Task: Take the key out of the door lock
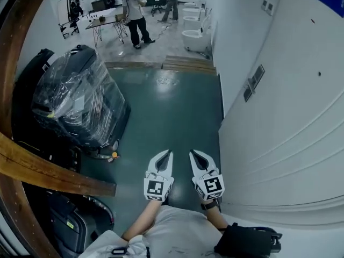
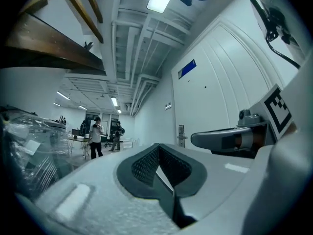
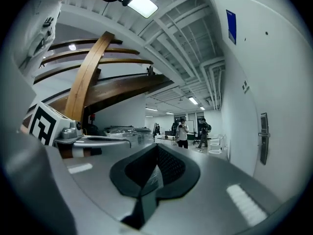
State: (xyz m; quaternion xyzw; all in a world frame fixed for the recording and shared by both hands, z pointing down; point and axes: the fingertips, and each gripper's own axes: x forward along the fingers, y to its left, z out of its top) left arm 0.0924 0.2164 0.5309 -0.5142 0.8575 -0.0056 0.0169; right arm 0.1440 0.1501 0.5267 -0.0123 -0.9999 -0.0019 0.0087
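Both grippers are held side by side over the green floor, pointing forward. My left gripper is shut with nothing between its jaws. My right gripper is also shut and empty. The white door stands to the right, well ahead of both grippers. Its dark lock plate with handle is apart from the jaws. No key can be made out on it at this distance.
A machine wrapped in clear plastic stands at the left, with curved wooden beams in front of it. People stand by a table far back, near white toilets. A black bag hangs at my right side.
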